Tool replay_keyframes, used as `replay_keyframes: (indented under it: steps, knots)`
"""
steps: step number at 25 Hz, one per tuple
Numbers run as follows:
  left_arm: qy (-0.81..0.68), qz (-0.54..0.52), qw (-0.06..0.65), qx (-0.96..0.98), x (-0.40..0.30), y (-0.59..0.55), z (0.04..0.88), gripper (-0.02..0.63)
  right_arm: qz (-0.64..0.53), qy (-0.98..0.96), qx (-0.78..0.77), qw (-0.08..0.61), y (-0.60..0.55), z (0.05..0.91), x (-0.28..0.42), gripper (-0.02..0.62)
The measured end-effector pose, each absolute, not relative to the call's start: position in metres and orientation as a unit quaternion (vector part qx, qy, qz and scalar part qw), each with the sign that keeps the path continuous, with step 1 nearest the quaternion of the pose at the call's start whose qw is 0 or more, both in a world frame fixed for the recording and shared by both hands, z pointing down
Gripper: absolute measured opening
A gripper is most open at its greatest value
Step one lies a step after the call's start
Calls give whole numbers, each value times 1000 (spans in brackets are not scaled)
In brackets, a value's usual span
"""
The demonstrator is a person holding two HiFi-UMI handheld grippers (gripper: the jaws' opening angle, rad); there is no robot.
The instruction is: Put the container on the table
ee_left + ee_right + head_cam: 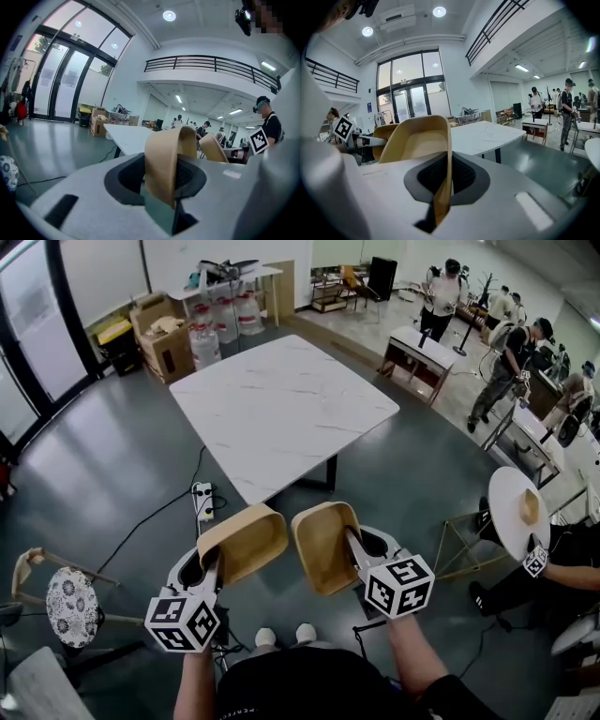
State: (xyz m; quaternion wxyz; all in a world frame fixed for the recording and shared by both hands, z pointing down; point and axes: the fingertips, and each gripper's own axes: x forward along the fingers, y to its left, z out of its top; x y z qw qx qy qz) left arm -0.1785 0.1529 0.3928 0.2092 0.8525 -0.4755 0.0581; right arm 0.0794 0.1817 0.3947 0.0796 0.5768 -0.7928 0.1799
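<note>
The left gripper point(212, 570) was clamped on the wall of a shallow tan wooden container with rounded corners point(246, 540). The left gripper view showed its jaws held partly apart by the wall pinched between them. The right gripper point(353, 547) was closed almost fully on the thin wall of a second tan wooden container point(324, 545) of the same shape, tilted so that its hollow showed in the head view. Both containers hung in the air side by side, close but apart, above the dark grey floor point(112, 456). They were short of the near corner of the square white marble-patterned table point(281, 404), not on it. A white power strip point(202, 500) lay on the floor near that corner, and brown cardboard boxes point(161, 338) stood beyond the table's far left.
</note>
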Motion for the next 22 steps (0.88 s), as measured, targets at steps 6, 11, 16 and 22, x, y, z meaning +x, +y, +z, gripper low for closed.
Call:
replay_keyframes:
  steps: [6, 11, 16, 22]
  knots:
    - [-490, 60, 214, 843, -164, 154, 396, 115, 184, -798, 567, 86, 181, 399, 98, 3]
    - [-505, 56, 213, 835, -154, 153, 400, 115, 180, -805, 558, 90, 173, 401, 112, 3]
    - [-514, 66, 216, 828, -154, 153, 405, 115, 188, -805, 555, 88, 167, 406, 117, 3]
    - [-520, 77, 209, 825, -149, 136, 411, 115, 195, -795, 569, 79, 156, 412, 131, 3]
